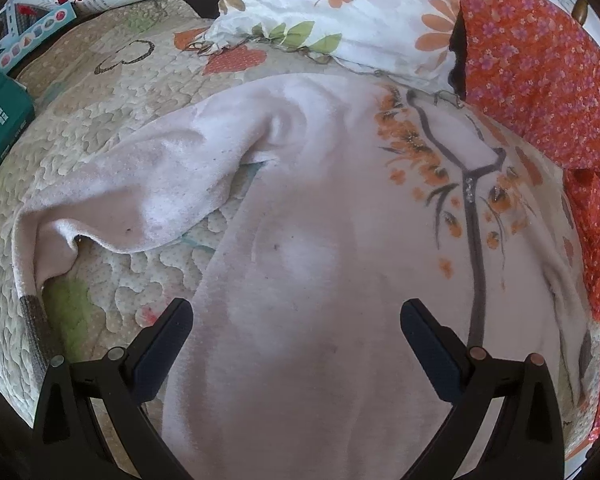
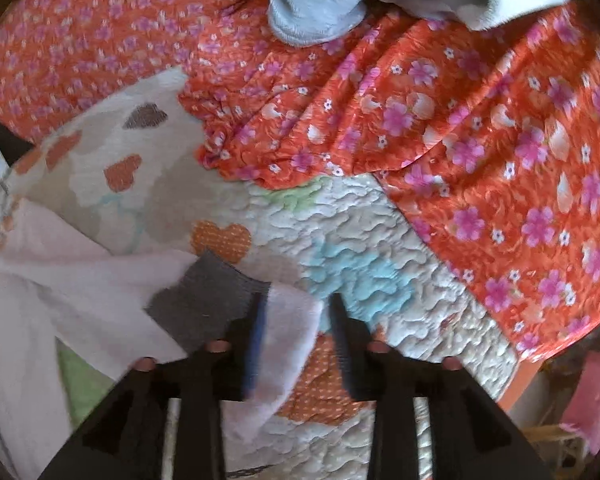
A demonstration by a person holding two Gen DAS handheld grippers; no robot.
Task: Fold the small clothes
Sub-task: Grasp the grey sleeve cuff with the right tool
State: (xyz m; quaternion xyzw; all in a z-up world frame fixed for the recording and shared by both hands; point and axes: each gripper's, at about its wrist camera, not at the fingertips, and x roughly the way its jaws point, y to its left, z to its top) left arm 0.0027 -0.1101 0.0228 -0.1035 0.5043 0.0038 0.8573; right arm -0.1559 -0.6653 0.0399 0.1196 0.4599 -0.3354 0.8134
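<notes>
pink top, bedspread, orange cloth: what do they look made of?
Pink top: soft fleecy knit, matte, probably; fuzzy nap, grey ribbed cuff.
Bedspread: quilted cotton-like fabric; puffy stitched swirls, heart patches.
Orange cloth: thin woven fabric, slight sheen; fine crinkles, printed pink flowers. Fibre unclear.

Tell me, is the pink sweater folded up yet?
Not yet. The pink sweater lies spread across the quilt, one sleeve flung out sideways.

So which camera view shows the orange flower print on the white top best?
The left wrist view: the flower print lies there sharp and nearly whole. The right wrist view shows only blurred orange bits at its left edge.
</notes>
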